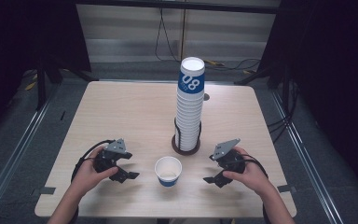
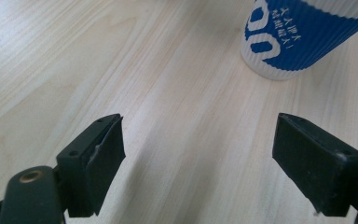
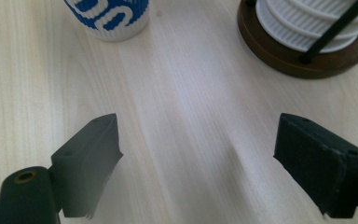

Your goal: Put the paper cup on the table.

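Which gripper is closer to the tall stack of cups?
The right gripper. It sits just right of and below the tall stack of cups; the left gripper lies farther off, beyond the single cup.

Evenly lit from above; table (image 1: pixel 121 112) bright against dark surroundings. Soft shadows beneath jaws, cup (image 2: pixel 298 37) slightly blurred up close.

On the counter (image 1: pixel 121 107): single cup (image 1: pixel 168 171) upright near the front edge, about midway across. Just behind it and slightly right, tall cup stack (image 1: pixel 189 105) on a round stand (image 1: pixel 185 146). Left gripper (image 1: pixel 126 175) left of the cup, right gripper (image 1: pixel 213 178) right of it, both apart from it.
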Demonstrator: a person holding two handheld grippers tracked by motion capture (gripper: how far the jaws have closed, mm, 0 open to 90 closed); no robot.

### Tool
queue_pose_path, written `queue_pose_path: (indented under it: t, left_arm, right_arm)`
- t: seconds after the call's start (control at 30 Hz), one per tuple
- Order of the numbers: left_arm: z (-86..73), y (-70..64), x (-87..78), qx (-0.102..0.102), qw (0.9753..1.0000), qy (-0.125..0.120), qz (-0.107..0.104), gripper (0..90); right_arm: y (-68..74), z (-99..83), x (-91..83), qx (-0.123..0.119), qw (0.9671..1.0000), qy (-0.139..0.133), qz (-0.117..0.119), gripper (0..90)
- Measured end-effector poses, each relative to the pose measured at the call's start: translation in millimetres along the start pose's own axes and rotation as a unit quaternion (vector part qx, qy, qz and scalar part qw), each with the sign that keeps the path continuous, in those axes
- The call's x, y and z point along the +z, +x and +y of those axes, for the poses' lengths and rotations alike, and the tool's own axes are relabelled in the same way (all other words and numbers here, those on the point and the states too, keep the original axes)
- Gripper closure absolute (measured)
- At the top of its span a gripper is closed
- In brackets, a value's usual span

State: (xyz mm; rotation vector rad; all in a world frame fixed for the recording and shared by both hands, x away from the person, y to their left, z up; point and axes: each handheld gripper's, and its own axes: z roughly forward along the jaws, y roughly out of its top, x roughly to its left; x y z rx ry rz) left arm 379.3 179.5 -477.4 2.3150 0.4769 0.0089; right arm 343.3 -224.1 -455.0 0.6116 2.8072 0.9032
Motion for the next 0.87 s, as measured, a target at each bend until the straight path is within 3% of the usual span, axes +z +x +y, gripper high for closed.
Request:
queue_pose_path:
  t: [0.47, 0.87]
  left_arm:
    - [-6.6, 7.1, -1.8, -0.007, 0.9999, -0.002, 0.008, 16.6]
    - [-8.6, 8.5, -0.9, -0.004, 1.0000, -0.002, 0.006, 16.7]
  right_arm:
    - [-4.7, -19.6, -3.3, 0.016, 0.9996, -0.007, -0.022, 13.5]
    - [-7.1, -24.6, -2.2, 0.025, 0.9990, -0.003, -0.036, 13.5]
